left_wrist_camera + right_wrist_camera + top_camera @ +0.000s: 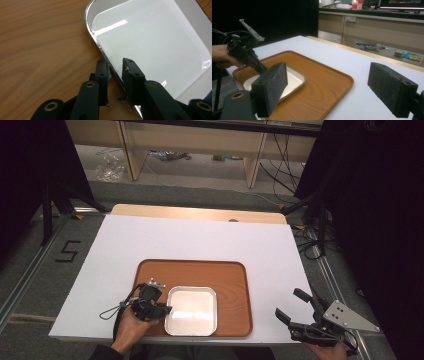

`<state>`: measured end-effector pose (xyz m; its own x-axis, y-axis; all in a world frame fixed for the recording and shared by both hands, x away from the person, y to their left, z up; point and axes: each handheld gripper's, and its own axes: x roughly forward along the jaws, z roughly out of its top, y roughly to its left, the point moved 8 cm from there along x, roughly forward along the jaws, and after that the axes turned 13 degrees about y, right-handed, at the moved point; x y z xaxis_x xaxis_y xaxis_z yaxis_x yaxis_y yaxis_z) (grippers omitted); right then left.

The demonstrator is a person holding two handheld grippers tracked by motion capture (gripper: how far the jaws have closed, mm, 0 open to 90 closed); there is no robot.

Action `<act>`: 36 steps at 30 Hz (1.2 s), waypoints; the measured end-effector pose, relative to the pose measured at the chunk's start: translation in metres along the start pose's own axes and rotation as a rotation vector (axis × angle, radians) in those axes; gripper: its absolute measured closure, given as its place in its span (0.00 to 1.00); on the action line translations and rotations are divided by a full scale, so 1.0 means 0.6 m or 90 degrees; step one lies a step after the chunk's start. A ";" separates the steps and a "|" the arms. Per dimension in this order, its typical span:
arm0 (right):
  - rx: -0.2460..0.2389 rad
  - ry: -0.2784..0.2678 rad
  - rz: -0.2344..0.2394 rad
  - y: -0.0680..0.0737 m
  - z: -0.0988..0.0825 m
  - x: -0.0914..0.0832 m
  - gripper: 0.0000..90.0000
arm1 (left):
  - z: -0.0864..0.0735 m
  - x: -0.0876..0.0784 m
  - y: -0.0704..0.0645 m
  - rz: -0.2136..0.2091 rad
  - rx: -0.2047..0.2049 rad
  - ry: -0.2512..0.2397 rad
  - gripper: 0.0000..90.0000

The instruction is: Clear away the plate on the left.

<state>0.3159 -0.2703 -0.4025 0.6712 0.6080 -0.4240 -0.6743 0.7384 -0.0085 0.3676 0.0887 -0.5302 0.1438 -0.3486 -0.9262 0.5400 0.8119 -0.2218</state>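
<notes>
Square metal pan (191, 310) sitting flat in the front half of a brown wooden tray (227, 275), close to the tray's near edge. Tray itself resting on a white table (200, 237), pushed toward the person's side. Pan looks empty and shiny, catching a strip of light reflection in the left gripper view.

Left gripper (162, 310) down at the pan's left rim, held from below by a hand (131, 327). Up close in the left gripper view, jaws straddling the rim (110, 65): one on the wood side, one over the pan's inside. Narrow gap there, with a sliver of space on both sides of the rim, so not clamping it. Pan lying flat on the tray, not lifted.

Right gripper (295, 307) hanging off past the table's front right corner, well apart from the tray and pan. Jaws spread wide with nothing between them, plain to see in the right gripper view, where the two black pads (270, 86) stand far apart with bare table and tray showing in the gap. Grey three-cornered plate (350, 317) riding on top of it.

Same view picking up the left gripper (263, 68) farther off, angled down onto the pan's (287, 82) far edge.

Behind the table: wooden shelving legs and some loose cables on the floor.
</notes>
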 end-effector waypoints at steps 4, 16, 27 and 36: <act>0.000 -0.002 0.000 0.001 0.001 0.001 0.19 | -0.001 0.000 -0.002 0.000 0.000 -0.005 0.82; 0.000 -0.002 0.000 0.000 0.000 0.000 0.19 | 0.009 -0.019 0.006 0.034 -0.004 -0.058 0.55; -0.001 -0.003 0.000 0.001 0.001 0.001 0.19 | 0.023 -0.071 0.010 0.089 -0.018 -0.173 0.39; 0.000 -0.003 0.001 0.001 0.001 0.001 0.19 | 0.026 -0.115 0.013 0.075 -0.029 -0.264 0.33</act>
<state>0.3160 -0.2691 -0.4024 0.6713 0.6112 -0.4192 -0.6759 0.7370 -0.0079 0.3747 0.1119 -0.4636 0.5284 -0.4034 -0.7471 0.4641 0.8741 -0.1437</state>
